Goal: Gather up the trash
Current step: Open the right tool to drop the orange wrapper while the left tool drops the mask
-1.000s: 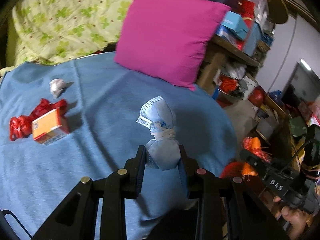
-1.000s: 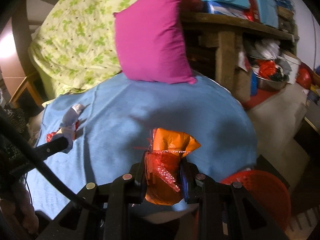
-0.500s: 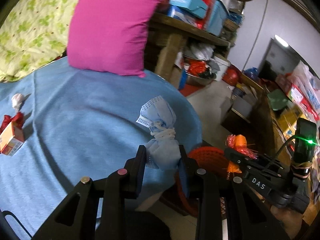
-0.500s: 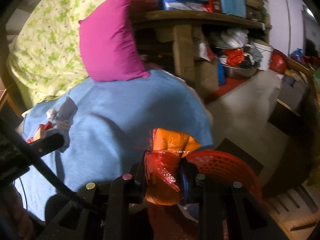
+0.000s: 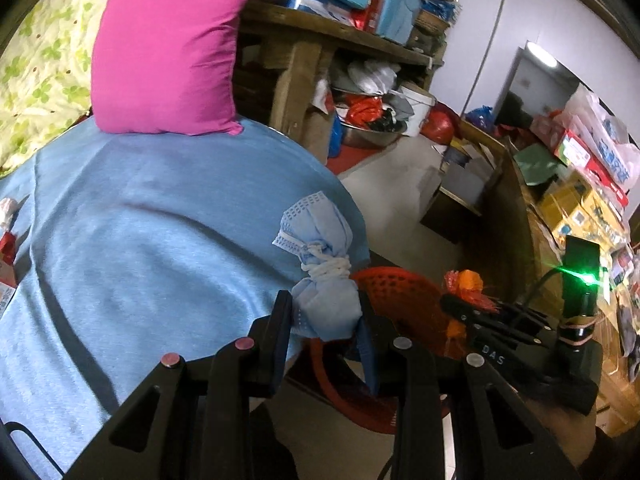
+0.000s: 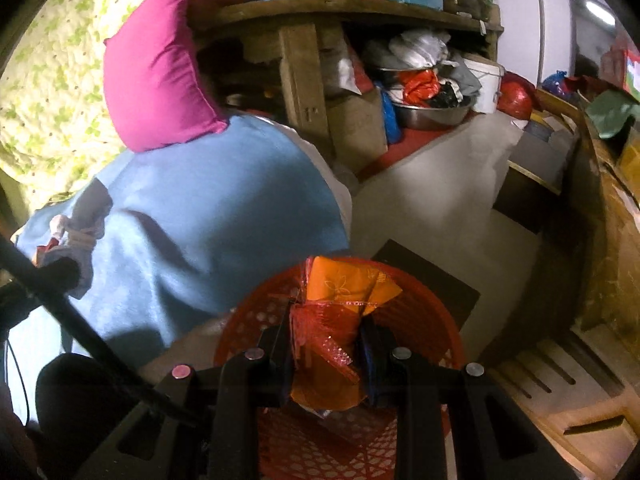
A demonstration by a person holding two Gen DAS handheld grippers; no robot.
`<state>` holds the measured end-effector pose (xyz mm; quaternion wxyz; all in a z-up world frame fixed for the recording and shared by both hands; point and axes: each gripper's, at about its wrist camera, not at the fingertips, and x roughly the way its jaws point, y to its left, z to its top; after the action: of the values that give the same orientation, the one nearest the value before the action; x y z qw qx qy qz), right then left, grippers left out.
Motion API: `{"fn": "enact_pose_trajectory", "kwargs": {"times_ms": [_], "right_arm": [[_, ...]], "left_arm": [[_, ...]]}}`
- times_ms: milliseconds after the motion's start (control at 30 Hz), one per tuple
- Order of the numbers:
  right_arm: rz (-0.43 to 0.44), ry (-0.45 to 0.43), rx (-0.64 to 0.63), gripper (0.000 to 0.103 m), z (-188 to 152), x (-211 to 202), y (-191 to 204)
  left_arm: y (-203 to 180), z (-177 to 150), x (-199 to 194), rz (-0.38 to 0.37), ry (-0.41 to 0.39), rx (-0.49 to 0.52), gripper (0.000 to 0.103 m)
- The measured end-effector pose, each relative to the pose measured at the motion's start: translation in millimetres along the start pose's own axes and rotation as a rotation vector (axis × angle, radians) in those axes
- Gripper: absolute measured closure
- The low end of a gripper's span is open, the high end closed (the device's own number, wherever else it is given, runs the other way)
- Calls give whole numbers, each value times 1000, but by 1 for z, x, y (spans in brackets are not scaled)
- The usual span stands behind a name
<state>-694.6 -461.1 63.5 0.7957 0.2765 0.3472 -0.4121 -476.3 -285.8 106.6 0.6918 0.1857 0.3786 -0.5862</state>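
A second ago both cameras looked mostly across the wide blue bedspread (image 5: 152,248); now both have swung toward the bed's edge, and the round red perforated plastic basket (image 6: 416,320), then only at the frame corner, sits directly beneath the right gripper (image 6: 326,344). The small orange carton and red wrapper on the spread have slid almost out of the left view. The magenta square cushion (image 5: 168,48) leans at the head of the bed against the green-flowered quilt (image 5: 36,64). Beyond stands a cluttered wooden shelf (image 6: 340,8) over a grey floor (image 6: 436,184). The right gripper pinches a crumpled orange and red foil wrapper (image 6: 340,296) over the basket. The left gripper (image 5: 324,316) clamps a knotted pale blue face mask (image 5: 320,248) above the bed's edge, beside the basket.
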Motion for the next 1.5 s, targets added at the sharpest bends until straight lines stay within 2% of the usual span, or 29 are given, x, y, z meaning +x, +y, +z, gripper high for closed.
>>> {"fn": "enact_pose_trajectory", "kwargs": {"times_ms": [633,833,900,933,967,1000,1033,1233,1500], "right_arm": [[-25,72,21,74,-17,24,-12],[-48,150,20,72,-20,42,-13],[-60,162,21,69,-21,45,-13],[-63,162,21,62,-22,46,-13],[-64,159,20,35,-22,46,-13],[-63,156,20,21,-22,46,-13],[-57,145,20,18,-22,45,-12],[-66,134,33,18,-19,43,-19],[-104,101,47,18,-19,27,-37]], "left_arm": [[-6,-4,10,-14,28,6,71],[-6,-5,13,-17,33,8,71],[-5,-5,14,-16,36,7,71],[-5,-4,15,-16,38,7,71],[-6,-4,15,-14,39,6,71],[-6,-3,17,-14,41,5,71],[-6,-4,18,-15,43,4,71],[-12,-1,26,-25,55,15,71],[-35,5,46,-76,88,55,71]]}}
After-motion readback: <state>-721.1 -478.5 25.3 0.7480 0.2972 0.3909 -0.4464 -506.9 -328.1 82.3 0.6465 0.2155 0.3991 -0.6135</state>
